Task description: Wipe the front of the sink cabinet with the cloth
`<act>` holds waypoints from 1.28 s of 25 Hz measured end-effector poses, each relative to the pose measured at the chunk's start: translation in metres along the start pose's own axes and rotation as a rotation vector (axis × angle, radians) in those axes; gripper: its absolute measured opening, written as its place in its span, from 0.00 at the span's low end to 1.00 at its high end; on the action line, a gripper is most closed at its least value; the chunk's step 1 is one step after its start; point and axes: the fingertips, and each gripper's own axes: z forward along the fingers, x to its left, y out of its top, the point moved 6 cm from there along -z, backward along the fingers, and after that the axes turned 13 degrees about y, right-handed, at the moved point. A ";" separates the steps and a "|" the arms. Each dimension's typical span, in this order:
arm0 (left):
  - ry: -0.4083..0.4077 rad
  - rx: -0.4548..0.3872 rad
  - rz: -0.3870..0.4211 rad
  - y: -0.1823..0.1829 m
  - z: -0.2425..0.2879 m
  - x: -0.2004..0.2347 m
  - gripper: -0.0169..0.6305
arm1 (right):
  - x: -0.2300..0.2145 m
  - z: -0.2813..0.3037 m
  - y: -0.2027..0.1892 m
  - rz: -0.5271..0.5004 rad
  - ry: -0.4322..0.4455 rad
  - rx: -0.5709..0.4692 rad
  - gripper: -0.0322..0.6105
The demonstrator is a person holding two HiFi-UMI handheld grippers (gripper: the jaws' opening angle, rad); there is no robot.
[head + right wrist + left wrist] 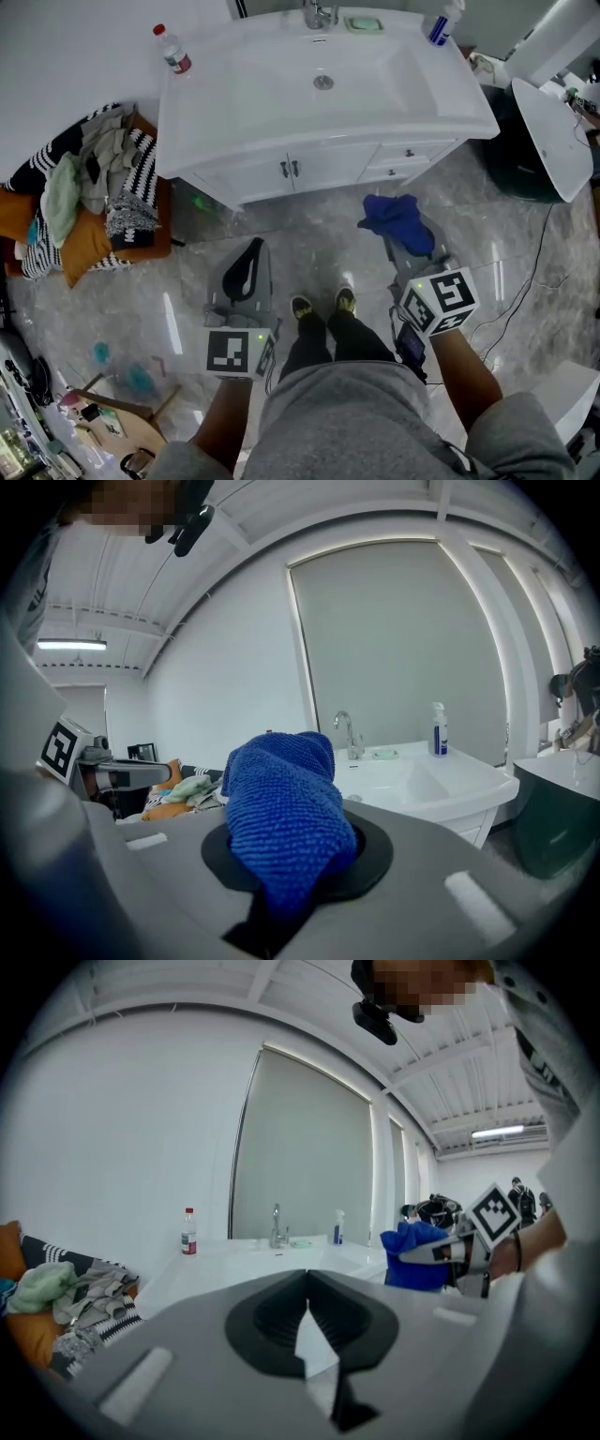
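The white sink cabinet (319, 169) stands ahead of me, its doors and drawers facing me across a stretch of grey floor. A blue cloth (398, 223) bunches out of my right gripper (405, 246), which is shut on it. In the right gripper view the cloth (286, 827) covers the jaws and hides the fingertips. My left gripper (248, 258) hangs at the same height to the left, shut with nothing in it; in the left gripper view its jaws meet at the tip (307, 1279). Both grippers are well short of the cabinet front.
On the sink top stand a water bottle (172, 50), a faucet (319, 14), a green soap dish (363, 23) and a spray bottle (441, 23). A heap of clothes and cushions (89, 197) lies left of the cabinet. A dark bin (511, 159) and a white panel (553, 136) stand at the right.
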 end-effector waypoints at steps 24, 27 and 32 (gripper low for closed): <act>0.099 0.085 -0.003 -0.129 0.118 0.021 0.04 | -0.132 0.093 -0.139 0.169 -0.087 0.084 0.16; 0.112 0.090 -0.012 -0.156 0.129 0.026 0.04 | -0.143 0.104 -0.166 0.164 -0.090 0.096 0.16; 0.120 0.095 -0.015 -0.209 0.152 0.028 0.04 | -0.166 0.128 -0.203 0.151 -0.131 0.085 0.16</act>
